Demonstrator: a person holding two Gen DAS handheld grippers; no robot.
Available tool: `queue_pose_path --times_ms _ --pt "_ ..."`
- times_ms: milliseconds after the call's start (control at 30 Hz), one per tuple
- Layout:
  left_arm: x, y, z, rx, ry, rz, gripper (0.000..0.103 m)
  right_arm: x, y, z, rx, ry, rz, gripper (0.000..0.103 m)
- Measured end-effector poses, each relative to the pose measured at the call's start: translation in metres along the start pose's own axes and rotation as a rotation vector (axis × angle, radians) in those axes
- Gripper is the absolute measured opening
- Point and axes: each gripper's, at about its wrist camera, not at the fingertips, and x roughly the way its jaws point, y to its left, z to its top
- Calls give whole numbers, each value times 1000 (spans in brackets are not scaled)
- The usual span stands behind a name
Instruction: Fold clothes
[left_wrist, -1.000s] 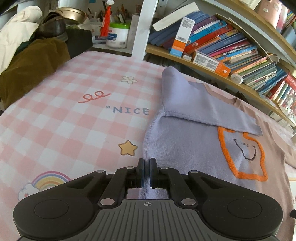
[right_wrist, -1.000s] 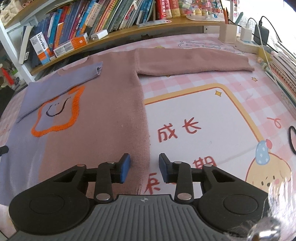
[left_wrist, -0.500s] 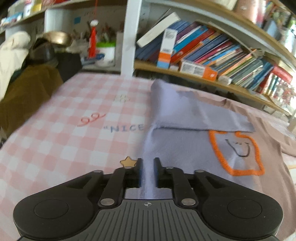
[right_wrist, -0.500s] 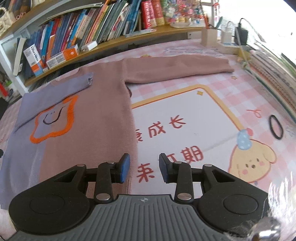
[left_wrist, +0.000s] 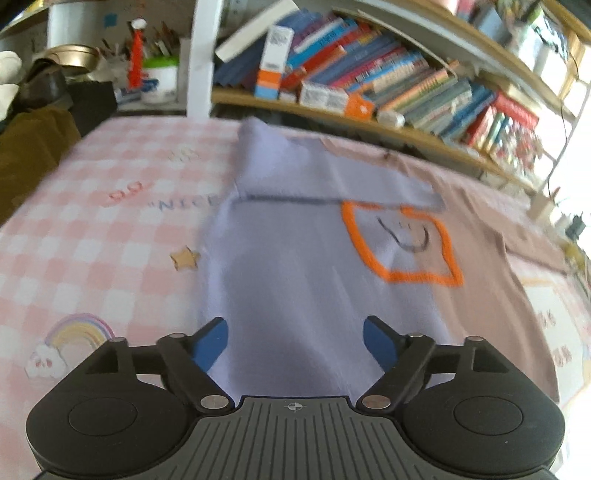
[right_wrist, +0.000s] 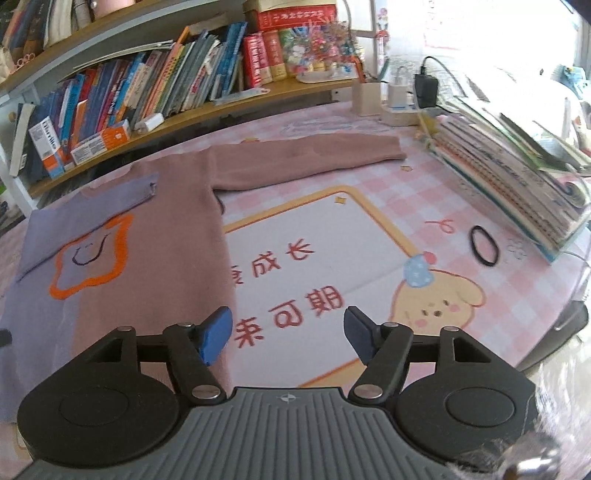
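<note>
Your left gripper (left_wrist: 295, 341) has just been opening, and its two blue pads (left_wrist: 208, 343) now stand far apart. Nothing is pinched between them. The purple side of the sweater (left_wrist: 295, 280) lies flat on the counter (left_wrist: 92, 229) under the gap, but the pads do not press on it.

Your right gripper (right_wrist: 288, 334) has just been opening too. Its pads are wide apart and hold nothing. It hangs over the counter's picture cloth, just beside the sweater's right edge. The left pad (right_wrist: 216, 334) sits over the pink cloth of the sweater and the right pad sits over the big red letters (right_wrist: 288, 306) printed on the counter cover.

The sweater (right_wrist: 162, 236) is spread out on the counter. One half is purple and the other half is dusty pink. In the middle there is an orange wobbly outline with a little smile inside (right_wrist: 90, 258). The purple sleeve (left_wrist: 325, 173) is folded in across the chest, and its cuff end reaches the pink side near the neck. The pink sleeve (right_wrist: 306, 153) is not folded; it sticks straight out to the side toward a stack of notebooks (right_wrist: 517, 173).

A black hair tie (right_wrist: 484, 244) lies on the counter, well apart from the sweater. Behind the counter runs a shelf full of books (right_wrist: 147, 96). The left view is a bit blurry.
</note>
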Motion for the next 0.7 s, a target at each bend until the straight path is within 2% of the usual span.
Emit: queue_pose_path --times_ms 233,467,533,700 --pt "-2 -19 -12 49 21 -34 88 0 -11 5 19 -10 -26 67" --pt "2 -32 -6 42 12 0 91 12 -20 16 14 -9 -17 73" --pt "5 -37 -4 36 13 13 91 19 -27 21 16 -12 -17 79" --pt "10 -55 -2 17 11 59 91 41 -52 43 27 -12 2 79"
